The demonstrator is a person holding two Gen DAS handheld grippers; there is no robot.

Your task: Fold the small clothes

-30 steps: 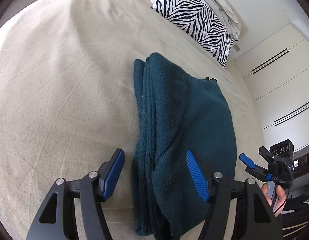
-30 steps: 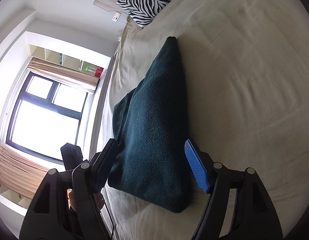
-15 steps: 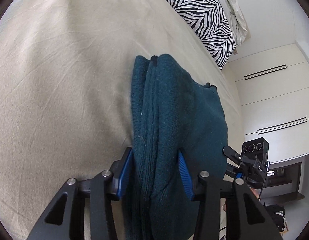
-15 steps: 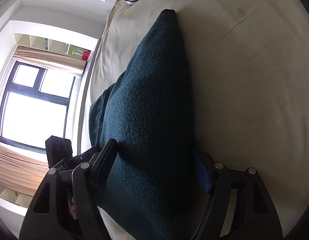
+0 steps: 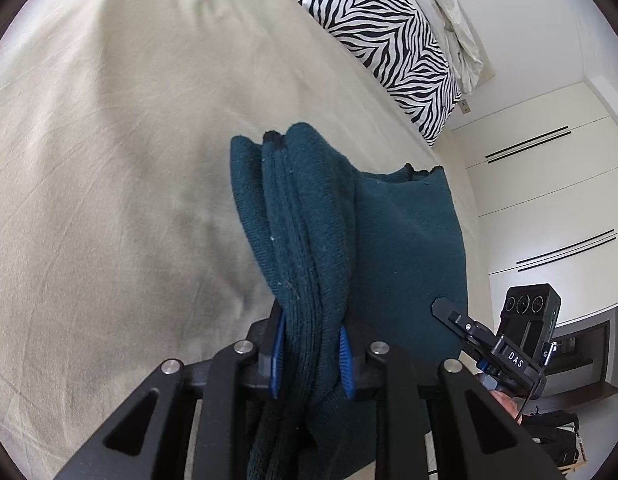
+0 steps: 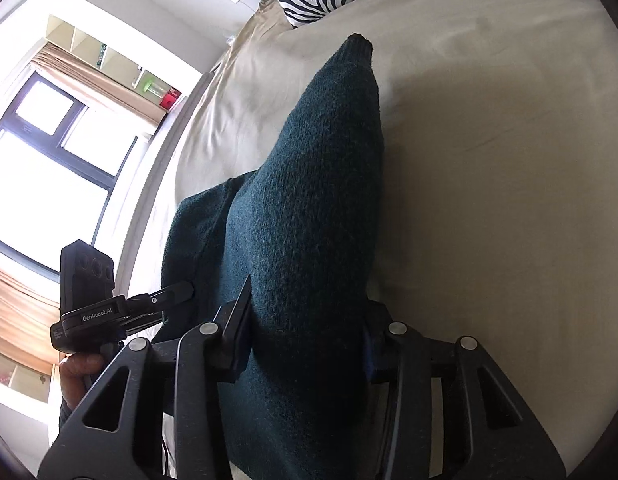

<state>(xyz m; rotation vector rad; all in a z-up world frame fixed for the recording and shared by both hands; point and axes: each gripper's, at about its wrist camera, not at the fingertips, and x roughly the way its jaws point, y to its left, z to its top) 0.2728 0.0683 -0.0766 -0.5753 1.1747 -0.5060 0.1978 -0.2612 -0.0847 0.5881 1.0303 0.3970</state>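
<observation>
A dark teal knitted garment [image 5: 349, 240], folded into several layers, is lifted off the beige bed sheet [image 5: 109, 160]. My left gripper [image 5: 311, 354] is shut on its near left edge, the layered folds bunched between the blue pads. My right gripper [image 6: 305, 344] is shut on the near right edge of the same garment [image 6: 309, 220], which rises to a far tip. The right gripper also shows in the left wrist view [image 5: 505, 348], and the left gripper in the right wrist view [image 6: 121, 312].
A zebra-print pillow [image 5: 393, 40] lies at the head of the bed, with a pale crumpled sheet behind it. White wardrobe doors [image 5: 549, 208] stand to the right. A bright window [image 6: 37, 176] and shelves are on the left side.
Both grippers were open around the garment's near edges, then shut on them. The garment has been raised off the bed and its near end bunched.
</observation>
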